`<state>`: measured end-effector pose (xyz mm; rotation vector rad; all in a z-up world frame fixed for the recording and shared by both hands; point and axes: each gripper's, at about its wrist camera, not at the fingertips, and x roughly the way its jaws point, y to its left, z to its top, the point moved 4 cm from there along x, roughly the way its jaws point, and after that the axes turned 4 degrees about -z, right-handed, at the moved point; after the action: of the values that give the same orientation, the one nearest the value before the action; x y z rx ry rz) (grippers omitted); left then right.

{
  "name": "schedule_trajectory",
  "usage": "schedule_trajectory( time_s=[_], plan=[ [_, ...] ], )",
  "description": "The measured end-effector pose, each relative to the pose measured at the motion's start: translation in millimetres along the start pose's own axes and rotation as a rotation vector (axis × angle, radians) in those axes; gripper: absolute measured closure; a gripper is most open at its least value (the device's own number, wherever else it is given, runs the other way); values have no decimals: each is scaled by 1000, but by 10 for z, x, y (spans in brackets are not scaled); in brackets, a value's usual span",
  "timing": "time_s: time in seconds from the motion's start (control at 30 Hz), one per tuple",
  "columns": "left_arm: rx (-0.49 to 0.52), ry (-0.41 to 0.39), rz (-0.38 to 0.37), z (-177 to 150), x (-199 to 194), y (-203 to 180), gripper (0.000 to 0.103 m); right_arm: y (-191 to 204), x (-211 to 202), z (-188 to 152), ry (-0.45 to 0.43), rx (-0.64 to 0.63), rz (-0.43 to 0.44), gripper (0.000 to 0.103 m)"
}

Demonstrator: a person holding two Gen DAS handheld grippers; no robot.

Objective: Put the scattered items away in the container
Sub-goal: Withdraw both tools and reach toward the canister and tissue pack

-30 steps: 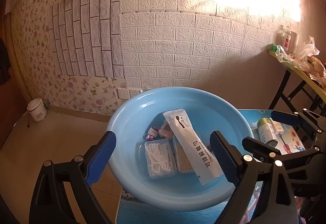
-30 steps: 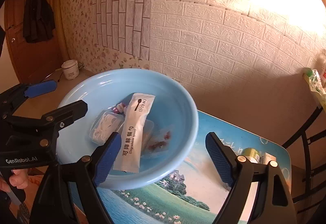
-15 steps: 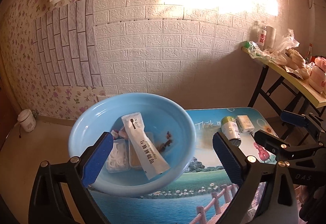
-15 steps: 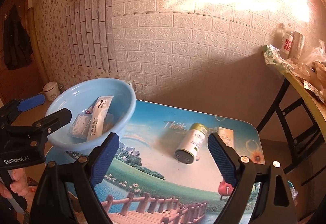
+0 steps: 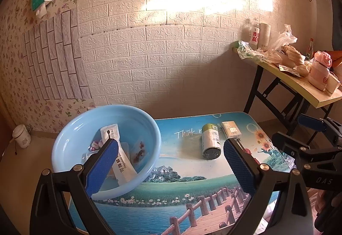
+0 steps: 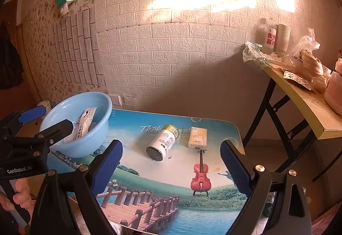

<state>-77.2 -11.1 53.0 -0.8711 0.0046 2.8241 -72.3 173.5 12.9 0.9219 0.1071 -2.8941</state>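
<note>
A light blue basin (image 5: 70, 138) (image 6: 94, 141) stands at the table's left end. It holds a white sachet (image 5: 119, 162), a floss-pick box and other small items. A white and green bottle (image 5: 210, 142) (image 6: 163, 142) lies on its side mid-table. A small cream box (image 5: 231, 129) (image 6: 197, 137) lies just right of it. My left gripper (image 5: 168, 164) is open and empty, near the table's front edge. My right gripper (image 6: 171, 162) is open and empty, in front of the bottle and box.
The low table (image 6: 171, 203) has a printed landscape top. A yellow folding table (image 6: 299, 94) with bags, cups and bottles stands to the right. A brick-pattern wall is close behind. A white pot (image 5: 21, 136) sits on the floor at left.
Both grippers have pulled back from the basin and swung right. The bottle and box have come into view. Both stay open and empty.
</note>
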Motion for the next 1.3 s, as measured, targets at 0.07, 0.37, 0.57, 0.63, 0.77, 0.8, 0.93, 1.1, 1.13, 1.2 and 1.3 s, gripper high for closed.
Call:
schedule_trajectory(
  time_s=[0.07, 0.37, 0.57, 0.63, 0.77, 0.8, 0.93, 1.1, 1.13, 1.2, 1.3],
  plan=[
    [11, -1, -1, 19, -5, -52, 3, -54, -23, -1, -3, 7, -4, 9],
    [19, -1, -15, 57, 52, -177, 3, -188, -32, -21, 6, 21, -12, 9],
    [17, 17, -26, 35, 201, -254, 3, -312, 39, -73, 21, 40, -25, 9],
    [13, 26, -28, 17, 266, -265, 3, -353, 82, -94, 30, 44, -33, 9],
    [7, 51, -31, -46, 415, -268, 3, -427, 206, -146, 52, 56, -39, 9],
    [7, 58, -32, -62, 454, -267, 3, -441, 240, -158, 58, 60, -41, 9],
    [-1, 85, -39, -127, 625, -279, 3, -522, 398, -230, 82, 77, -49, 9],
    [1, 115, -57, -194, 855, -342, 3, -629, 623, -312, 116, 94, -57, 9],
    [4, 122, -59, -209, 907, -366, 3, -641, 666, -324, 121, 91, -59, 9],
    [8, 136, -67, -243, 1023, -409, 3, -680, 759, -349, 132, 87, -68, 9],
    [9, 161, -83, -298, 1202, -473, 3, -765, 905, -380, 153, 96, -80, 9]
  ],
)
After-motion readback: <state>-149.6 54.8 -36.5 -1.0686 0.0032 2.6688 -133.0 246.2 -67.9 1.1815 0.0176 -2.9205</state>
